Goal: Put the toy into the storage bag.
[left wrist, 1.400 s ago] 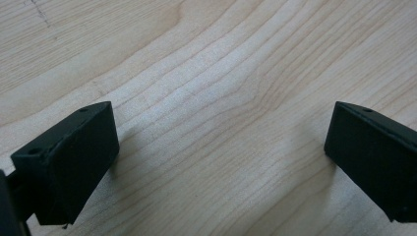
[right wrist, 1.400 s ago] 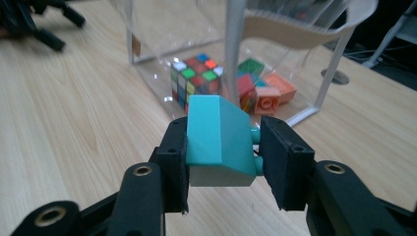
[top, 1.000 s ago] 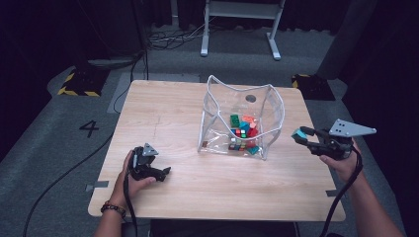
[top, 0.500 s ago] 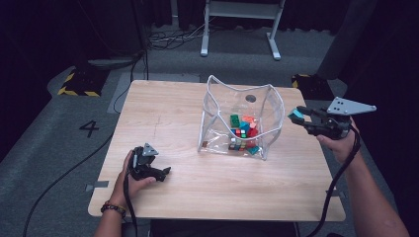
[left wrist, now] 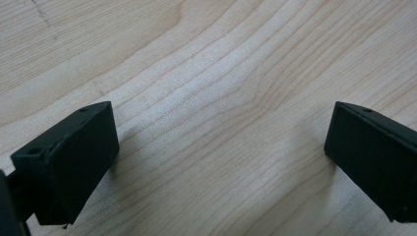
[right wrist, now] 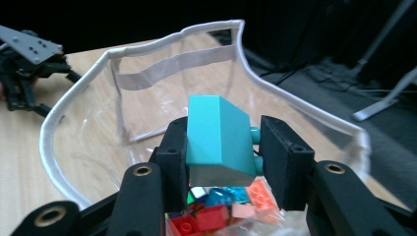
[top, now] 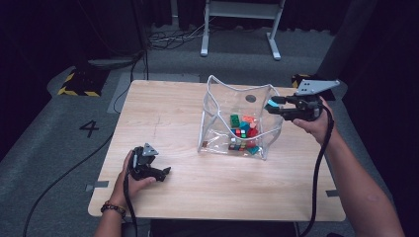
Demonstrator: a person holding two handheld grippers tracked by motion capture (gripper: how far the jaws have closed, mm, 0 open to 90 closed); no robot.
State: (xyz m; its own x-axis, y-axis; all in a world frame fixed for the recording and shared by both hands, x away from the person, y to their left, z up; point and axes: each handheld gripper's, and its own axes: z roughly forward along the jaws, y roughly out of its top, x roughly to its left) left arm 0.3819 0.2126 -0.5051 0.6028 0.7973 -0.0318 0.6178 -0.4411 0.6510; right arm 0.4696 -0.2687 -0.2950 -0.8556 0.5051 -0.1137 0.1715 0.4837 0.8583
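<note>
Floor marking "4" [top: 90, 128] sits on the grey carpet to the left of the counter [top: 163, 113]. Left gripper [top: 159, 174] rests on the counter near its front left corner, held by the person's left hand [top: 129, 178]; in the left gripper view its two black jaws stand wide apart over bare wood, released, with nothing between them. Clear bag [top: 217, 106] with a white rim stands upright right of the counter's centre, well apart from the left gripper, mouth open upward. Loose toy bricks [top: 243, 132] in red, green, blue and orange lie at its bottom. Right gripper [top: 272, 105] is held level at the bag's right rim, above the counter, by the right hand [top: 316, 124]. In the right gripper view its jaws clamp a teal brick [right wrist: 219, 140] from both sides, tilted, directly above the bag's open mouth and the bricks inside.
</note>
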